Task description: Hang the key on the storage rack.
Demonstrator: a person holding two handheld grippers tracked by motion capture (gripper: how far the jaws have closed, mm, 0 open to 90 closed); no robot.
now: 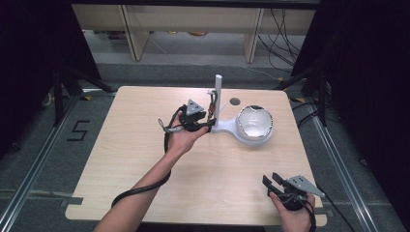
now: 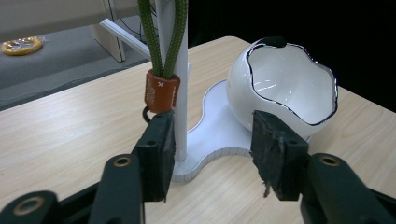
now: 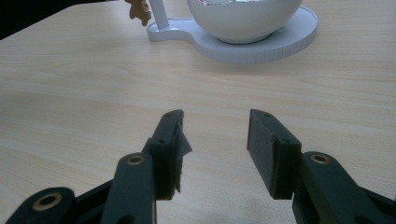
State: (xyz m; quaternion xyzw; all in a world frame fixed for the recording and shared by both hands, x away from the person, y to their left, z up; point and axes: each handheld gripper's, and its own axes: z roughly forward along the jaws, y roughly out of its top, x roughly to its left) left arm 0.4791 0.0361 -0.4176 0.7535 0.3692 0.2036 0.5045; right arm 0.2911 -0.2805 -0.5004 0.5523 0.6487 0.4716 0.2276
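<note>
My left gripper (image 1: 209,122) reached, arm outstretched, to the white stand (image 2: 219,135), jaws spread beside its post where the green strap (image 2: 163,37) hung. My right gripper (image 1: 271,184) rested near the desk (image 1: 145,145) edge, well back from the stand, jaws spread, empty.

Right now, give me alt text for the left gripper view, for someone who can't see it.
The left gripper has its black jaws open around a white post, where a green cord loop with a brown leather tag hangs. Behind it, a white egg-shaped bowl sits on the stand's base, on a light wooden table.
</note>
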